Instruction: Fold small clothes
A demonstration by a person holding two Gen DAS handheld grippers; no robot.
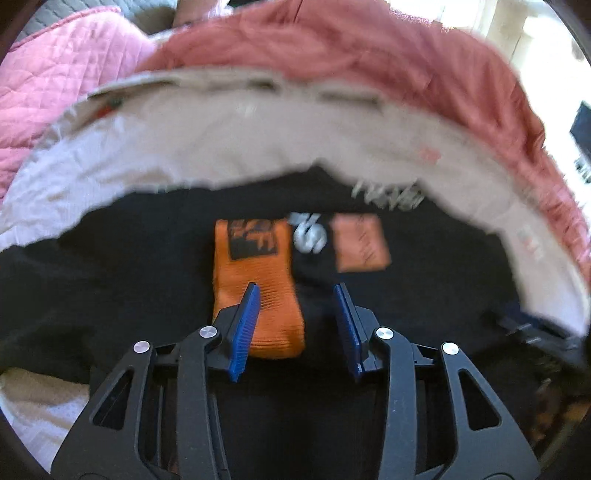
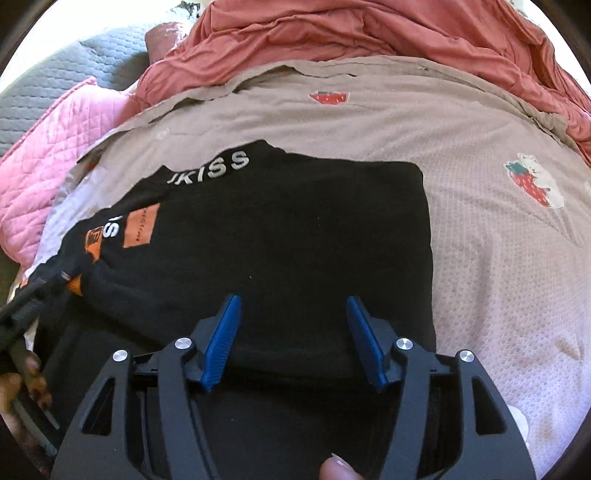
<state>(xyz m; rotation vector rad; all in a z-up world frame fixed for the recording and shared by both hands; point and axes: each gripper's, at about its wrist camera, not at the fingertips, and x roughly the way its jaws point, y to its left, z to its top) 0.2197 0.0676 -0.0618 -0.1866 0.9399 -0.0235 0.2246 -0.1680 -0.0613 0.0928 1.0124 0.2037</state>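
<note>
A black garment point(image 2: 295, 240) with white "KISS" lettering and orange patches lies partly folded on a beige strawberry-print bedsheet point(image 2: 498, 258). My right gripper point(image 2: 293, 306) is open, its blue pads just over the garment's near edge. In the blurred left wrist view the same garment point(image 1: 110, 277) fills the lower half, with an orange cuff point(image 1: 258, 280) and an orange patch point(image 1: 360, 242). My left gripper point(image 1: 297, 295) is open, hovering over the orange cuff, its left pad in front of it. The left gripper also shows at the left edge of the right wrist view point(image 2: 26, 314).
A crumpled red blanket point(image 2: 369, 33) lies at the far side of the bed. A pink quilted cover point(image 2: 55, 147) and a grey quilted cover point(image 2: 55, 74) lie at the far left. Bare sheet lies to the right of the garment.
</note>
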